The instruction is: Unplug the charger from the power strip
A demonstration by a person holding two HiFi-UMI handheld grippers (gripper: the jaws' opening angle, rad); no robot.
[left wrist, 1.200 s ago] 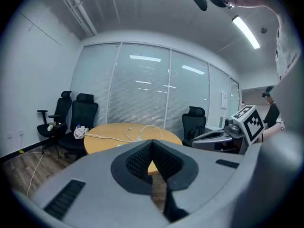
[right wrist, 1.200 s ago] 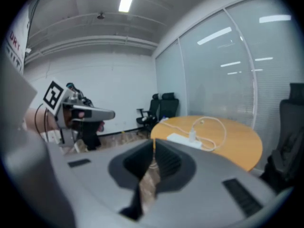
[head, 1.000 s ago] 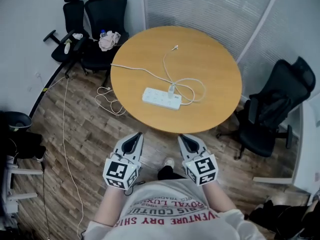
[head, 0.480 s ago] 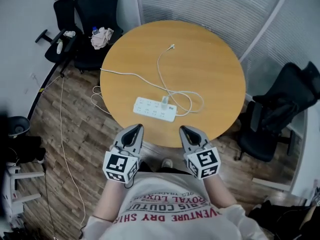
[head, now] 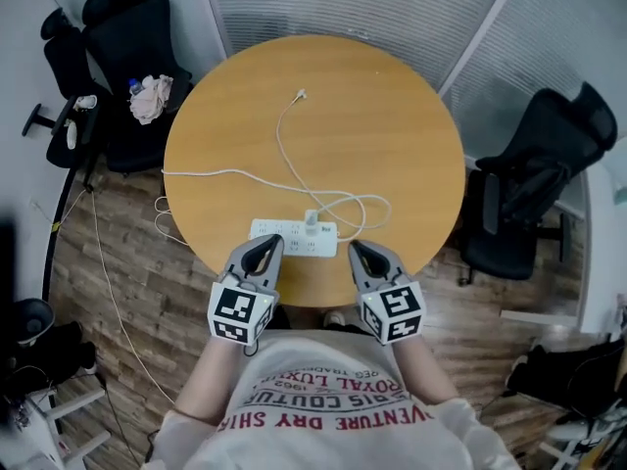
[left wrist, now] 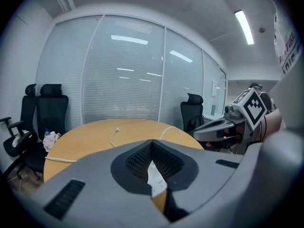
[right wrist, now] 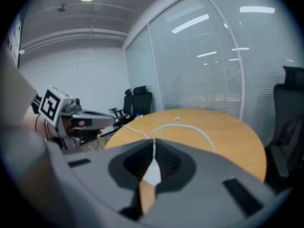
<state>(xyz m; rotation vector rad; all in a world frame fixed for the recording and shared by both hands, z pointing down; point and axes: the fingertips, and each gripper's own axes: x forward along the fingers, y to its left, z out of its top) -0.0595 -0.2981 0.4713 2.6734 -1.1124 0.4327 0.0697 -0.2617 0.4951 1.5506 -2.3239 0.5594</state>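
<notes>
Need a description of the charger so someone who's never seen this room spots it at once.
Find the round wooden table; near its edge closest to the person lies a white power strip. The charger is the small white block standing up from that strip, the only thing plugged into it, with a thin white cable trailing toward the table's far side.

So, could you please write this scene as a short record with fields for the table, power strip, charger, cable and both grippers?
table: round, wooden
power strip: white, flat on the table near its near edge
charger: white, plugged into the power strip
cable: white, loops beside the charger, free end lies farther across the table
left gripper: jaws shut, holding nothing, by the strip's left part
right gripper: jaws shut, holding nothing, by the strip's right end
</notes>
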